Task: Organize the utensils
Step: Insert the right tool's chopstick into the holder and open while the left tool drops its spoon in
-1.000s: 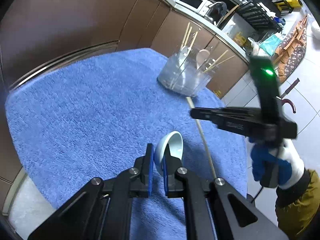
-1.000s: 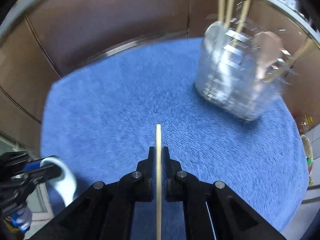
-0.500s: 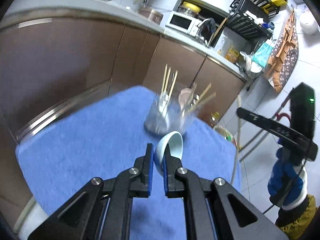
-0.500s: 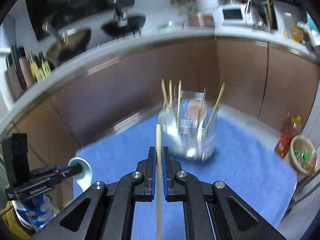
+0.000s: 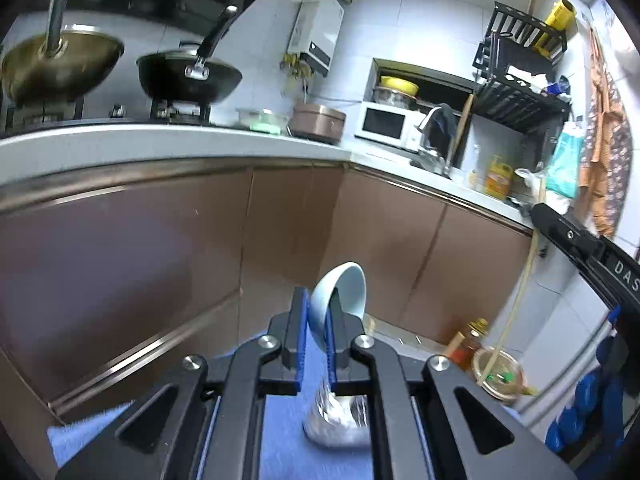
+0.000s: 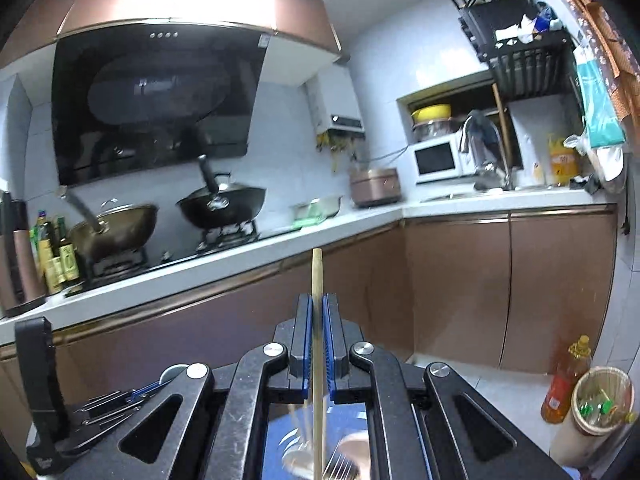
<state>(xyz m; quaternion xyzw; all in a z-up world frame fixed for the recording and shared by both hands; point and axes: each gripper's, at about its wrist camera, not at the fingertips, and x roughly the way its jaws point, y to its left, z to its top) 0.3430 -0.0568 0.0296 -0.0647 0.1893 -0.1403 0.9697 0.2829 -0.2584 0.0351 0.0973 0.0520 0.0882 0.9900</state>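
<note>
Below both tongs – blurred, half-hidden – sits the utensil holder (image 5: 338, 426).

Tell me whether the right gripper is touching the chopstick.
Touching. In the right wrist view the right gripper is shut on the chopstick, whose shaft sits pinched between both blue pads with no gap either side.

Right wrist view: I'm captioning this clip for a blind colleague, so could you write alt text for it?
The right tool is shut on a bamboo chopstick that stands upright, above a blurred clear utensil holder. Behind it are brown kitchen cabinets, two woks on a stove and a white microwave; the left tool shows at lower left.
</note>
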